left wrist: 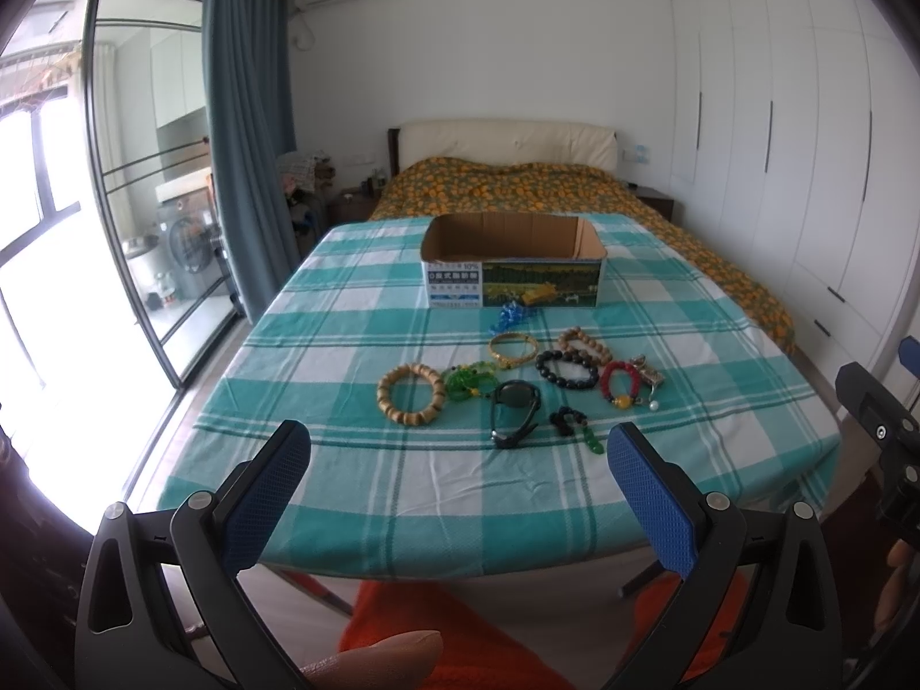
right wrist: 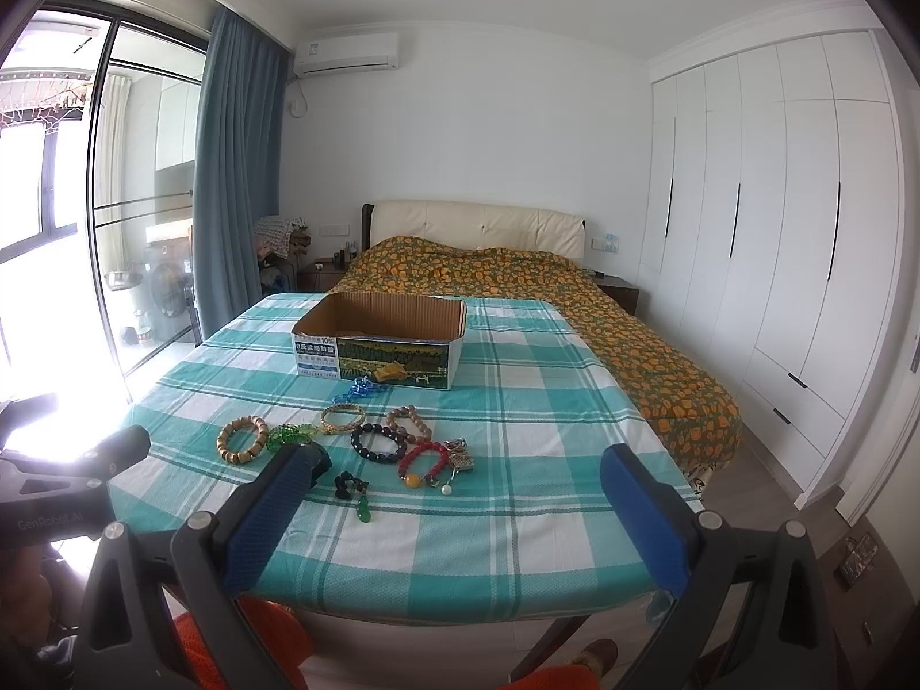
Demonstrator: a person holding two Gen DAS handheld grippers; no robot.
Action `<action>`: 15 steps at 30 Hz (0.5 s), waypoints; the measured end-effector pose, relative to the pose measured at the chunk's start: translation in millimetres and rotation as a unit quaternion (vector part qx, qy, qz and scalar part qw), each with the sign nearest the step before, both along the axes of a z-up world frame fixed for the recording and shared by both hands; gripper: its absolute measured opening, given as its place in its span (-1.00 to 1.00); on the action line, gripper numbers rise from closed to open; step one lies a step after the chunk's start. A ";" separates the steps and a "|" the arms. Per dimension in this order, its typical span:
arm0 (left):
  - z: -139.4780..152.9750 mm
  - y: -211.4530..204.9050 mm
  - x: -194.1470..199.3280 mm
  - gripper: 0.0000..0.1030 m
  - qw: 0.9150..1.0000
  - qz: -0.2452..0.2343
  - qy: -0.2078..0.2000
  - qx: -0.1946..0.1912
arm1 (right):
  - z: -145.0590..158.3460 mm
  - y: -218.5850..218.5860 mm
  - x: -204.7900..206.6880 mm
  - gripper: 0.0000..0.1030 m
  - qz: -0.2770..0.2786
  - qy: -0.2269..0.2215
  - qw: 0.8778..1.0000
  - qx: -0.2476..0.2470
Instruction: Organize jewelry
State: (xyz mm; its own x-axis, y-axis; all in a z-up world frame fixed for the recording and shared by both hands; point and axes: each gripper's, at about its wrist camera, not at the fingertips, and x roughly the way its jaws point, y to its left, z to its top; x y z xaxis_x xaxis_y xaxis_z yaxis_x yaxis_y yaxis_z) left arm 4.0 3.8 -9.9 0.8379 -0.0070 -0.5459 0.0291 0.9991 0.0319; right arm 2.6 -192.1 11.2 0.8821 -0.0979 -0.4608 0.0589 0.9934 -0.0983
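Note:
Several bracelets lie on the teal checked tablecloth point(left wrist: 356, 345): a wooden bead bracelet point(left wrist: 411, 394), a green glass one point(left wrist: 468, 380), a gold bangle point(left wrist: 513, 348), a black bead bracelet point(left wrist: 566, 368), a red bead bracelet point(left wrist: 621, 382), and a black watch point(left wrist: 514, 408). An open cardboard box point(left wrist: 513, 259) stands behind them, empty as far as shown. My left gripper point(left wrist: 460, 448) is open, held short of the jewelry near the front edge. My right gripper point(right wrist: 454, 471) is open too, in front of the same pile point(right wrist: 374, 443) and box point(right wrist: 379, 345).
A bed with an orange patterned cover point(left wrist: 517, 190) lies behind the table. White wardrobes point(left wrist: 805, 144) line the right wall. A glass sliding door and blue curtain point(left wrist: 241, 115) are at left. The right gripper's body point(left wrist: 880, 420) shows at the left view's right edge.

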 end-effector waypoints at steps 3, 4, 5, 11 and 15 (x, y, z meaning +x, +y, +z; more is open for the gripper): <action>0.0 -0.4 0.0 0.99 1.000 0.001 0.000 0.001 | 0.3 -0.3 0.1 0.99 0.000 0.000 1.000 0.000; -0.3 -0.5 0.1 0.99 1.000 0.001 0.001 0.001 | 0.3 -0.2 0.0 0.99 0.000 0.000 1.000 0.000; -0.8 -0.8 -0.4 0.99 1.000 0.002 0.001 0.002 | 0.3 0.1 -0.2 0.99 0.000 0.000 1.000 0.000; -2.3 -1.7 0.7 0.99 1.000 0.004 0.006 0.006 | 0.7 -0.1 -0.2 0.99 0.000 0.001 1.000 0.000; -1.5 -2.0 1.5 0.99 1.000 0.004 0.007 0.008 | 1.2 -0.4 0.4 0.99 0.000 0.001 1.000 0.000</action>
